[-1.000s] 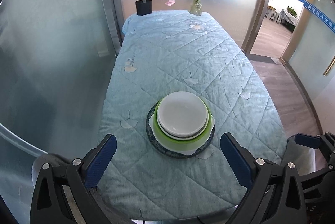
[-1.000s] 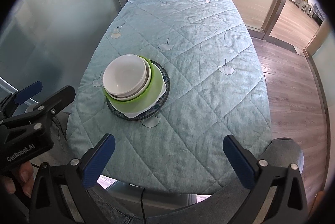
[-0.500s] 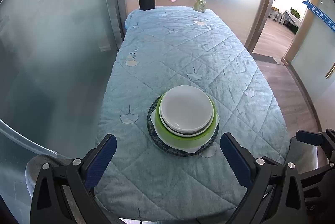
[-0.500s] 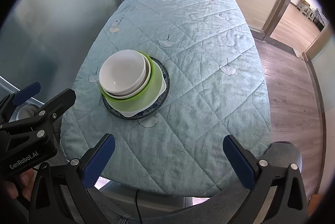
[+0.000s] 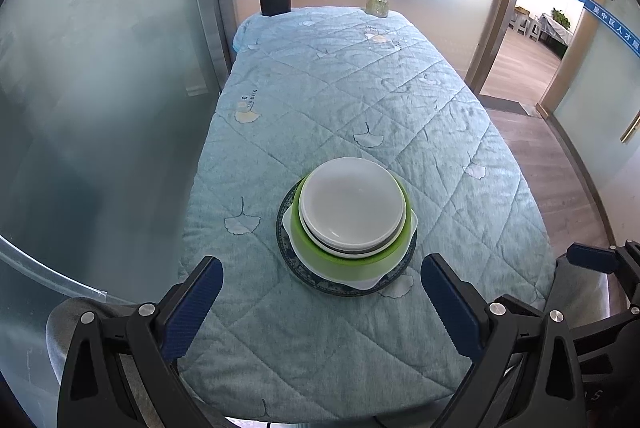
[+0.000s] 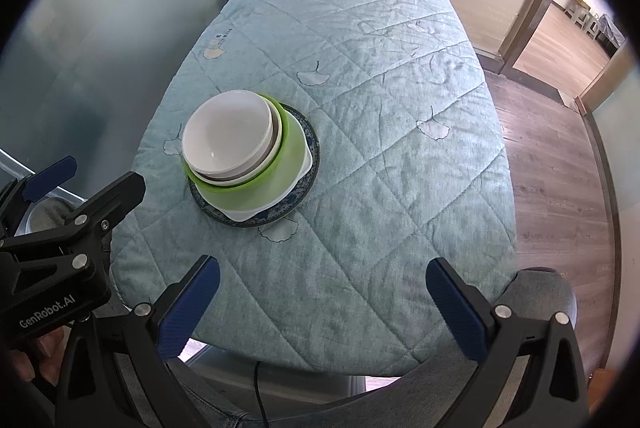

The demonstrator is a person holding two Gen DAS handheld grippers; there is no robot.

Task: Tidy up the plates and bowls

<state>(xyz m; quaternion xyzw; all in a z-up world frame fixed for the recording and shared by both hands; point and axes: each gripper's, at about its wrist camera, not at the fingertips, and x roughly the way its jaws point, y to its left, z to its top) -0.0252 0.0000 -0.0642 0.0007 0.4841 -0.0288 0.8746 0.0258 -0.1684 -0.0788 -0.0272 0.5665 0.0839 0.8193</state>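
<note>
Left wrist view: the dishes sit in 1 nested stack near the table's [image 5: 400, 99] near edge, about midway between its left and right edges: a white bowl [image 5: 351, 201] on top, a green bowl [image 5: 348, 262] under it, a white dish below that, and a blue-rimmed plate [image 5: 292, 262] on the quilted cloth. Nothing is held, so the stack looks either finished or not yet taken apart; I cannot tell which. If sorting is to begin, the next move calls for coming down on the top bowl's rim. The left gripper [image 5: 320, 290] hangs above the near edge, jaws spread wide, empty, apart from the stack.

Right wrist view: the stack lies toward the table's near left corner. The right gripper [image 6: 322, 298] hovers off the near edge, jaws also wide and empty. The left gripper's body shows at lower left.
</note>
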